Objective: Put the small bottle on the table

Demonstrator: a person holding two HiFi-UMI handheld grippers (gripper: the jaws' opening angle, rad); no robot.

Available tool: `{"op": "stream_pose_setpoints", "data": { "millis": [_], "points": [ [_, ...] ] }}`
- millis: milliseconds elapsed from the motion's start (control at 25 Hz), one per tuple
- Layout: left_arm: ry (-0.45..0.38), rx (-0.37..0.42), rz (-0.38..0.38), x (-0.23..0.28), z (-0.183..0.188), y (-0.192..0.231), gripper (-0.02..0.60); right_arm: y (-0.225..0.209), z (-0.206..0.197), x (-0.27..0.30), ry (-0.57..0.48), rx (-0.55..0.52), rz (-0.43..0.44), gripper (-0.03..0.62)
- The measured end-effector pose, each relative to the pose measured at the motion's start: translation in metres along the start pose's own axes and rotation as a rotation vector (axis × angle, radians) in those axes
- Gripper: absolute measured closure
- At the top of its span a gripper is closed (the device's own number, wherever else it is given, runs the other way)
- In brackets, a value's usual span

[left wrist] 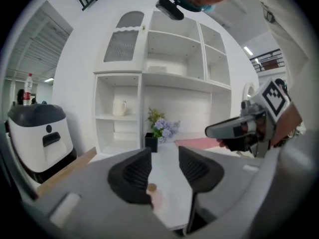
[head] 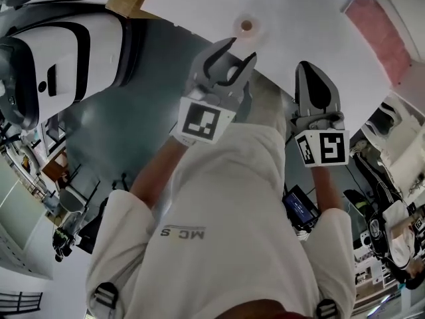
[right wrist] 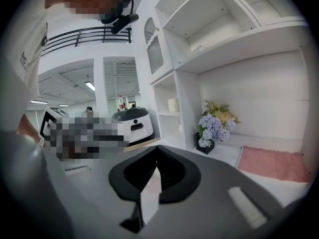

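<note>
- Head view: I see the bottle (head: 246,25) standing upright on the white table (head: 305,18), near its front edge, brown cap towards the camera
- My left gripper (head: 240,50) sits just short of the bottle with its jaws spread, and nothing is pinched
- Left gripper view agrees: the left gripper (left wrist: 163,158) is released, and the bottle (left wrist: 152,189) shows low by the left-hand jaw, on the table (left wrist: 172,178); I cannot tell whether that jaw grazes it
- My right gripper (head: 312,72) hovers over the table further right, apart from the bottle, jaws clenched together
- Right gripper view shows the right gripper (right wrist: 157,151) with its pads meeting at the tips, empty
- Further back on the table stand flowers (right wrist: 214,126) in a dark pot, a pink cloth (right wrist: 271,163) beside them, under a white shelf (right wrist: 239,39)
</note>
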State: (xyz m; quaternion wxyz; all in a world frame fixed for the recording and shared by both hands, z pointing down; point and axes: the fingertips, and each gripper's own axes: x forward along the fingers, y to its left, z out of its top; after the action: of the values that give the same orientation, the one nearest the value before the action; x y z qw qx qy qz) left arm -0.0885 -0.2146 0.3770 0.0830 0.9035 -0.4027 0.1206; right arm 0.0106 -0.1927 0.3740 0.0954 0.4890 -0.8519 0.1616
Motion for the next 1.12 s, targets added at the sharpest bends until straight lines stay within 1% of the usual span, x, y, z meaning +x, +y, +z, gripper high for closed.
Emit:
{"op": "stream_pose_setpoints", "data": {
  "millis": [120, 200, 280, 400, 520, 560, 680, 800, 960, 1120],
  "points": [
    [0.01, -0.024, 0.036, -0.015, 0.015, -0.005, 0.442, 0.002, 0.012, -0.02, -0.023, -0.02, 0.004, 0.596],
    [0.02, -0.05, 0.054, -0.019, 0.019, -0.01, 0.449, 0.001, 0.018, -0.03, -0.034, -0.026, 0.015, 0.597],
    [0.006, -0.061, 0.075, -0.024, 0.027, -0.011, 0.465, 0.001, 0.025, -0.037, -0.043, -0.031, 0.023, 0.597],
    [-0.007, -0.061, 0.114, -0.038, 0.039, -0.007, 0.514, 0.009, 0.037, -0.045, -0.058, -0.058, 0.014, 0.596],
    [0.006, -0.062, 0.14, -0.046, 0.044, -0.005, 0.574, 0.013, 0.047, -0.053, -0.064, -0.082, 0.007, 0.595],
    [0.005, -0.063, 0.143, -0.048, 0.046, -0.005, 0.581, 0.015, 0.05, -0.054, -0.068, -0.088, 0.005, 0.595],
    [-0.004, -0.05, 0.128, -0.051, 0.054, -0.006, 0.581, 0.021, 0.062, -0.056, -0.091, -0.102, 0.006, 0.595],
    [-0.017, -0.039, 0.117, -0.054, 0.062, -0.007, 0.581, 0.024, 0.07, -0.056, -0.111, -0.091, 0.015, 0.595],
    [-0.023, -0.046, 0.13, -0.058, 0.065, -0.005, 0.581, 0.026, 0.067, -0.051, -0.1, -0.056, 0.04, 0.595],
    [-0.006, -0.057, 0.131, -0.059, 0.057, -0.005, 0.581, 0.028, 0.06, -0.05, -0.089, -0.031, 0.044, 0.595]
  ]
}}
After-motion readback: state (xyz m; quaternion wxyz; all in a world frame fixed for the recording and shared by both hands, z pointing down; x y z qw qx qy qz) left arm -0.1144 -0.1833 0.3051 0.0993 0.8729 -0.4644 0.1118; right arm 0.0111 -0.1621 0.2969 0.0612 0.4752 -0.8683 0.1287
